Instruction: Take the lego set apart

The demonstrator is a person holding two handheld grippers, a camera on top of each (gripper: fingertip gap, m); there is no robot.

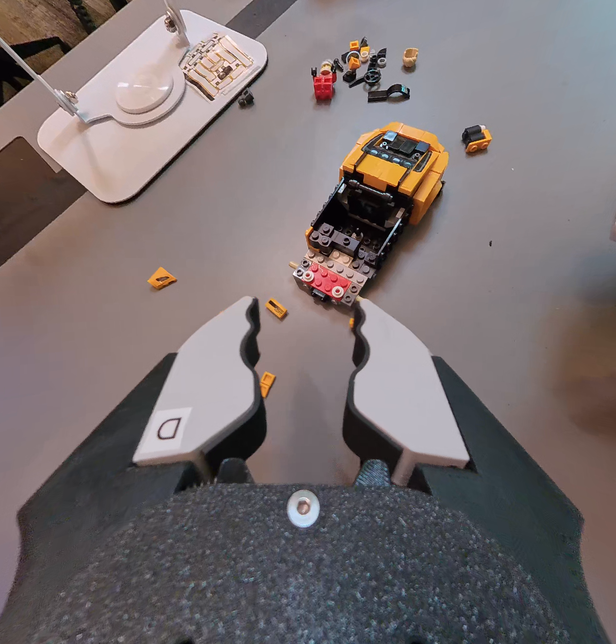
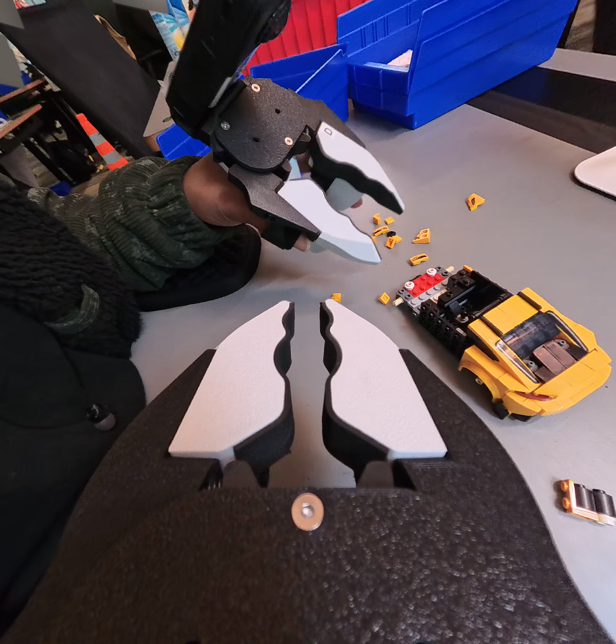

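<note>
left gripper [image 1: 306,306]: fingers spread wide, nothing between them, poised over the grey table [image 1: 160,348] just short of the car's stripped front end. right gripper [image 2: 307,304]: jaws nearly together with a narrow gap, gripping nothing, tips near a small yellow piece [image 2: 336,297].

lego car [image 1: 376,212]: on the table ahead of the left gripper, between the two grippers. front bodywork off, exposing the grey and black base and a red plate [image 1: 325,280]; yellow rear shell and roof still attached. loose yellow tiles [image 1: 276,308] lie scattered around the left fingertips, one wedge piece [image 1: 161,278] further left.

beyond the car, to its right in the left wrist view, a small black and yellow sub-assembly [image 1: 476,138] sits apart. further off, a cluster of small removed parts [image 1: 364,66] with a red brick [image 1: 323,87].

far left: a white stand base [image 1: 125,139] near the table edge. in the right wrist view, blue bins [image 2: 439,62] stand at the far side, and a person's hand [image 2: 212,195] in a green knit sleeve [image 2: 142,216] holds the left gripper.
</note>
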